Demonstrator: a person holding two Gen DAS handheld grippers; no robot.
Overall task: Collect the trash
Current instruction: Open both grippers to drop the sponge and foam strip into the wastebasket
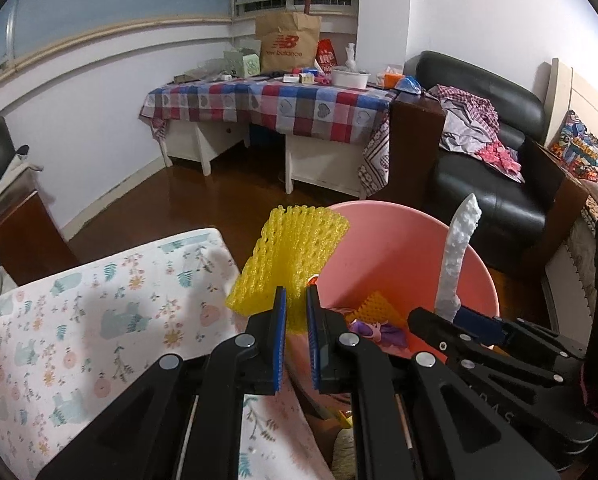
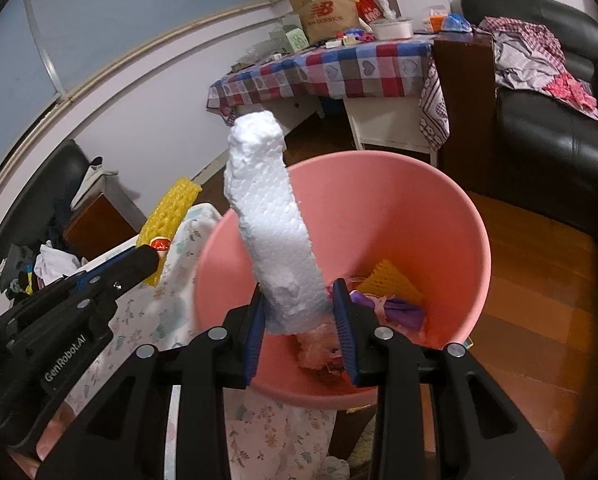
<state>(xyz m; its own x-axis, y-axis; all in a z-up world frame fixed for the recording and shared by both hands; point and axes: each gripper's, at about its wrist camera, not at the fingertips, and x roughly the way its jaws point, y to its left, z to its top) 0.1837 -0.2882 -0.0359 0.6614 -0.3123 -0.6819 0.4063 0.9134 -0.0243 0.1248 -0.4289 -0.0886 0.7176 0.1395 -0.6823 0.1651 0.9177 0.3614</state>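
1. Left gripper (image 1: 296, 310) pinches a yellow foam net (image 1: 295, 248) upright beside the pink bin (image 1: 475, 264), above the floral-covered worktop (image 1: 99, 320)
2. Right gripper (image 2: 299, 312) clamps a white foam strip (image 2: 271, 216) above the bin

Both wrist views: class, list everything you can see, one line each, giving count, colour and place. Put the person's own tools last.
foam net sleeve: one, yellow, held over the bin's left rim
styrofoam strip: one, white, held above the bin
bin: one, pink, beside the floral cloth
trash in bin: several, yellow, purple, pink
floral cloth: one, white, left
checked table: one, cluttered, far wall
paper bag: one, brown, on table
sofa: one, black, right
left gripper: shut on sleeve
right gripper: shut on strip
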